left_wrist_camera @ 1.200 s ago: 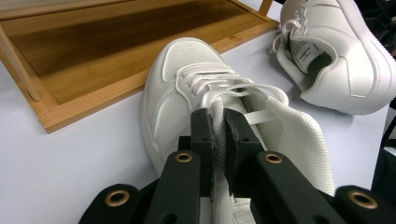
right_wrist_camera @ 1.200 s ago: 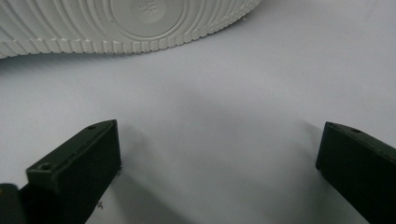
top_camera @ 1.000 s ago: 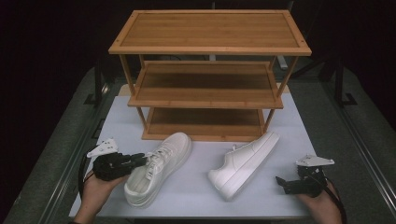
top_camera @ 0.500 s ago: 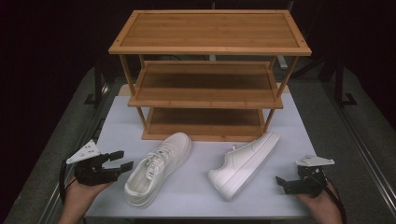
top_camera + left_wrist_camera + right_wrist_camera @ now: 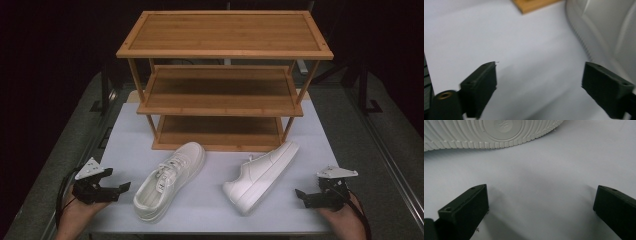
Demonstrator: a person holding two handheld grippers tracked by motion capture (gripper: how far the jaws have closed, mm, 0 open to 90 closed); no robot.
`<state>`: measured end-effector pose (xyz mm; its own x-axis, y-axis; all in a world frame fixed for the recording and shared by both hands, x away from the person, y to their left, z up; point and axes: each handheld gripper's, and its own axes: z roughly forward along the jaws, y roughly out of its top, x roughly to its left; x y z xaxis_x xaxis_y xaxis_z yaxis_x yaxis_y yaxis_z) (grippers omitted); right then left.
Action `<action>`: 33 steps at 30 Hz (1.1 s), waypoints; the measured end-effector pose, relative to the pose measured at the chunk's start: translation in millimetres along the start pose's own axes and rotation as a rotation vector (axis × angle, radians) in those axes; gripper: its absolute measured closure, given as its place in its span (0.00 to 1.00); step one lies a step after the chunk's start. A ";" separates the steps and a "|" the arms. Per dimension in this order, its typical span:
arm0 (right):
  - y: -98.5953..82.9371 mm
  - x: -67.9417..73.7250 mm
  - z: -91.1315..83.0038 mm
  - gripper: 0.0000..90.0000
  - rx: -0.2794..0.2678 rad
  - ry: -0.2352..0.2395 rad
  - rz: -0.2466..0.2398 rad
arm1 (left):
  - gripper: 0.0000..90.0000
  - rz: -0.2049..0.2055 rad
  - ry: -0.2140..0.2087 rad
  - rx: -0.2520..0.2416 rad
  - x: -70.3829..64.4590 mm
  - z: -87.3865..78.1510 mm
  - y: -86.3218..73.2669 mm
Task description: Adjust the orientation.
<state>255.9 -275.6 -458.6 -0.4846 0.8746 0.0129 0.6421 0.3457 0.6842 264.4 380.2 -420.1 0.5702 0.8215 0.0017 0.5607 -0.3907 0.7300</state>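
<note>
While the left gripper [image 5: 120, 189] is hovering with its jaws spread, the upright sneaker [image 5: 170, 180] is lying just ahead of its fingertips, looking light and soft-walled, best pinched at the firmer heel collar. The tipped sneaker [image 5: 260, 175] is lying sole-first just beyond the right gripper [image 5: 301, 196], whose jaws are also gaping empty; its stiff ribbed sole edge is probably offering the surest hold.

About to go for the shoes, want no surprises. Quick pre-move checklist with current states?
1. Left gripper open, holding nothing: ok.
2. Right gripper open, holding nothing: ok.
3. Left shoe upright on its sole: ok.
4. Right shoe upright: not ok, it lies on its side, sole toward the right gripper.
5. Rack shelves free for shoes: ok for what shows.
6. Table between each gripper and its shoe unobstructed: ok.
</note>
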 end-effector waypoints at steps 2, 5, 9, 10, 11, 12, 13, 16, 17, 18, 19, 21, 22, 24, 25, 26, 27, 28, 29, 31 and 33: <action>0.2 0.1 0.0 0.00 0.001 0.000 0.001 | 0.11 -0.002 -0.004 0.016 -0.3 5.9 -3.5; 0.4 0.2 0.1 0.00 0.002 -0.001 -0.001 | 0.02 0.007 0.004 0.048 -1.7 14.2 -7.4; 0.4 0.2 0.1 0.00 0.002 -0.001 -0.001 | 0.02 0.008 -0.002 0.060 -2.9 20.9 -11.2; 0.3 0.1 0.2 0.00 0.001 0.000 0.000 | 0.02 0.011 0.000 0.073 -3.9 24.6 -13.4; 0.3 -0.3 0.2 0.00 0.000 0.002 0.000 | 0.01 0.021 0.004 0.067 -4.8 26.7 -15.1; 0.4 -0.2 0.1 0.00 0.001 0.002 0.001 | 0.00 0.022 0.004 0.066 -4.8 26.7 -15.3; 0.4 -0.3 0.1 0.00 0.001 0.002 0.001 | 0.00 0.021 0.005 0.063 -5.0 26.7 -15.7; 1.1 -0.6 -0.5 0.00 0.005 0.006 0.005 | 0.00 0.023 0.006 0.062 -5.2 26.7 -16.0; 2.2 -0.9 -1.6 0.02 0.012 0.012 0.013 | 0.00 0.021 0.006 0.062 -5.3 26.7 -16.1; 3.3 -1.6 -3.6 0.06 0.016 0.024 0.019 | 0.00 0.021 0.007 0.063 -5.4 26.8 -16.0; 4.6 -1.8 -6.3 0.08 0.010 0.036 0.021 | 0.00 0.021 0.007 0.063 -5.3 26.8 -15.9; 6.8 -1.8 -9.8 0.15 0.007 0.049 0.027 | 0.00 0.021 0.007 0.063 -5.5 26.8 -16.1; 8.0 -2.3 -11.6 0.17 0.000 0.067 0.022 | 0.00 0.021 0.007 0.063 -5.5 26.8 -16.0; 11.3 -2.3 -14.9 0.26 -0.004 0.089 0.030 | 0.00 0.022 0.008 0.064 -5.5 26.8 -15.9; 12.2 -2.2 -16.4 0.31 -0.011 0.094 0.026 | 0.00 0.021 0.008 0.064 -5.6 26.8 -15.9; 13.3 -2.0 -18.9 0.38 -0.023 0.101 0.023 | 0.00 0.019 0.007 0.063 -5.5 26.9 -15.9; 13.3 -2.0 -18.9 0.38 -0.023 0.101 0.023 | 0.00 0.019 0.007 0.063 -5.5 26.9 -15.9; 16.6 -2.5 -24.6 0.53 -0.048 0.124 0.012 | 0.00 0.020 0.007 0.062 -5.4 27.0 -15.9; 18.3 -2.6 -26.4 0.60 -0.051 0.127 0.014 | 0.00 0.020 0.007 0.062 -5.3 27.0 -15.9; 23.9 -3.2 -30.2 0.74 -0.059 0.155 -0.002 | 0.00 0.019 0.007 0.062 -5.3 27.0 -15.9; 27.0 -3.0 -32.2 0.81 -0.059 0.157 -0.015 | 0.00 0.019 0.007 0.061 -5.3 27.0 -16.0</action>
<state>255.6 -279.9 -416.7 -0.5835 0.8042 0.1129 0.6003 0.3335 0.7269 268.7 370.8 -450.2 0.5772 0.8163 0.0202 0.5856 -0.4310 0.6865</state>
